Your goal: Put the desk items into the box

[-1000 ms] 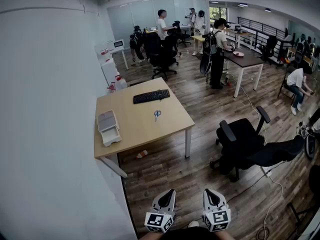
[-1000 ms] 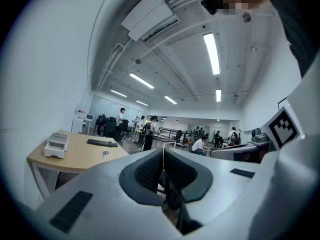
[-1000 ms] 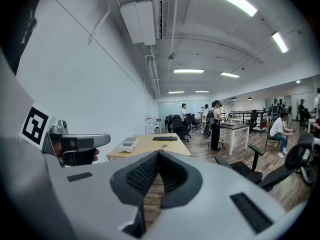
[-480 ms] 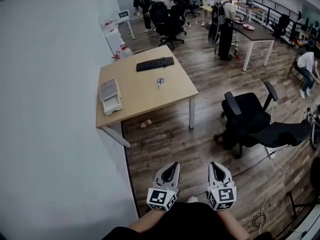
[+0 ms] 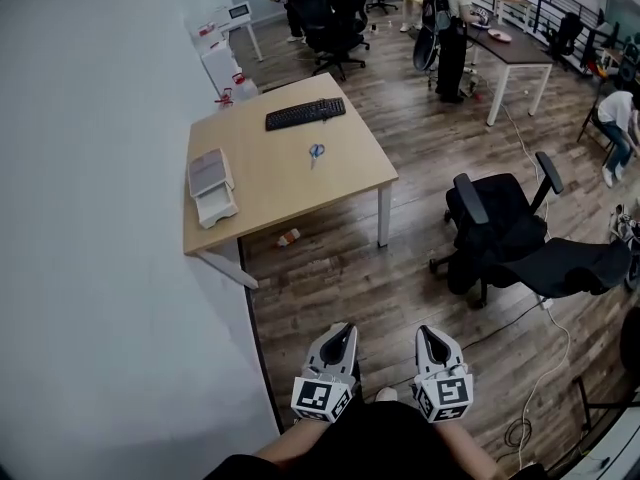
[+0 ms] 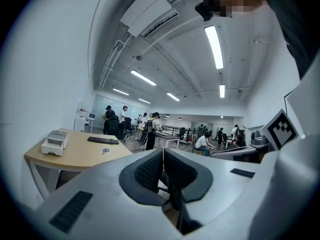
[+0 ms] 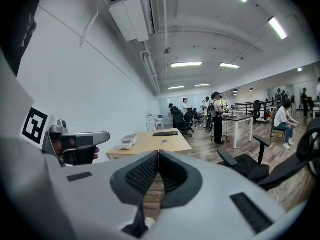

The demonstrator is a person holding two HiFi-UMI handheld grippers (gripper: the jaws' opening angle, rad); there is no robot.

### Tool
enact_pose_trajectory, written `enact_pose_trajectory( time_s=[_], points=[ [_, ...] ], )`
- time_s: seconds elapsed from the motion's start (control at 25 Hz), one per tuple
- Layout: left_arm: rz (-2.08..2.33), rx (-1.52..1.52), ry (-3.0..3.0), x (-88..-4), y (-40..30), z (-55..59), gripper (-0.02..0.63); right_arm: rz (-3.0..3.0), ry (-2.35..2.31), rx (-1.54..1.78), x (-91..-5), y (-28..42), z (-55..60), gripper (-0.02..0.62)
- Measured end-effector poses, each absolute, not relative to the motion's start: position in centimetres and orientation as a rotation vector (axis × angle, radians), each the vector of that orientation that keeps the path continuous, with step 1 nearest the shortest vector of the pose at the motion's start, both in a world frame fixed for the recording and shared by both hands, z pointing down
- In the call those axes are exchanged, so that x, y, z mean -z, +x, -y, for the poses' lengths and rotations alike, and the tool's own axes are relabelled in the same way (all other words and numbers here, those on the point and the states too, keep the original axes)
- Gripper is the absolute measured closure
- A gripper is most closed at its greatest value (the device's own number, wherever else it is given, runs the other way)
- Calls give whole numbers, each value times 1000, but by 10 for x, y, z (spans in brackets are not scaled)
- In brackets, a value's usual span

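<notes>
- Currently the left gripper [image 5: 342, 330] hangs low in front of the person, over the wooden floor [image 5: 400, 278], with its jaws pressed together and nothing between them.
- Just beside it, the right gripper [image 5: 431, 334] points the same way. Its jaw tips meet and it is also empty.
- Ahead, well apart from the 2 grippers, stands the desk [image 5: 270, 193], with its left edge against the white wall [image 5: 90, 218].
- The white box [image 5: 213, 190] sits at the desk's left edge, near the wall, and its upper part is grey.
- The black keyboard [image 5: 305, 114] lies along the desk's far edge.
- The blue-handled scissors [image 5: 316, 152] lie near the middle of the desktop, between the keyboard and the near edge.
- Both the keyboard and the scissors are outside the box and apart from it.
- 1 small object [image 5: 288, 237] lies on the floor under the desk, too small to identify.
- A black office chair [image 5: 495, 233] stands to the right of the desk, apart from it.
- Several people stand or sit at other desks at the far end of the room.
</notes>
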State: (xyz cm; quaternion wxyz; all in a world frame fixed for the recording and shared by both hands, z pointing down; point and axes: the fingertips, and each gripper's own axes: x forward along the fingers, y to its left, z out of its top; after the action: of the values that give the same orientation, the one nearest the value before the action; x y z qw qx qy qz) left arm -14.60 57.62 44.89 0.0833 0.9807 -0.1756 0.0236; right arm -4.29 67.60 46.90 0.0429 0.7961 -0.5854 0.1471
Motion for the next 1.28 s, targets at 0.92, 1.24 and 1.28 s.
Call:
enact_pose_trajectory(
  time_s=[0.92,1.24,1.28],
  points=[
    [520,-101,2835,-475,-83,-305,589,1728,2298,-460,-475,35,-387,534],
    [437,-87,2833,-475,-77,-256,589,1689,2270,-527,-488,30,-333,534],
    [431,-83,2835,-476,-77,-249,589,1686,2269,-519,-487,30,-326,534]
  ],
)
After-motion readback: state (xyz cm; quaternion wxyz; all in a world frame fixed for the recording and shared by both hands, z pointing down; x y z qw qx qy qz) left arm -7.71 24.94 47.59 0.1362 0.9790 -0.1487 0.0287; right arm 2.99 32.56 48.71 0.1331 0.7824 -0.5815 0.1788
